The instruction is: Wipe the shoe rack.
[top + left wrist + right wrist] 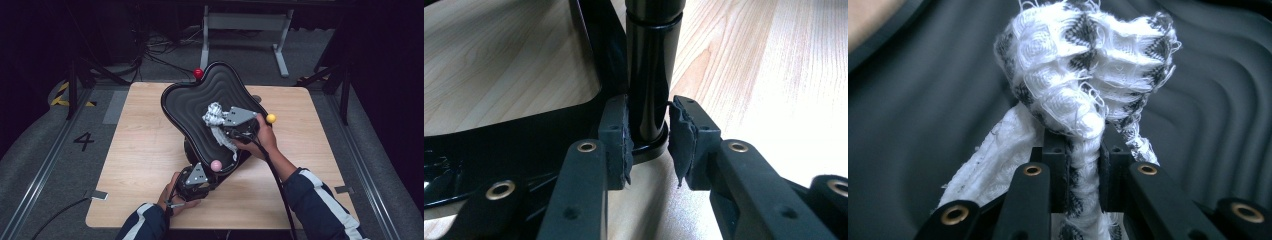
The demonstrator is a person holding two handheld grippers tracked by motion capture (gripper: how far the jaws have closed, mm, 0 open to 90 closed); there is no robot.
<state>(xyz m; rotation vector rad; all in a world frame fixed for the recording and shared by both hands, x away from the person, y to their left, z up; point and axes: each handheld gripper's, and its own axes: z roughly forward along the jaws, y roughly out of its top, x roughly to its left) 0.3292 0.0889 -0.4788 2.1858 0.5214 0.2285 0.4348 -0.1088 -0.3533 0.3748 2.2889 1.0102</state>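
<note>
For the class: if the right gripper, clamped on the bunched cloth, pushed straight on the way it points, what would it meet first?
Probably the rippled black chair seat. The right gripper holds the frayed white-and-black cloth, whose wad lies ahead of its jaws, apparently against that surface; depth is unclear.

On the table (140, 165) before you, the stool lies tipped, its seat (200, 107) facing you and raised. Your left gripper (649, 145) is at the near end, jaws either side of the post (651, 65). Your right gripper (1083, 172) presses the cloth (1083, 65) against the seat's middle.
</note>
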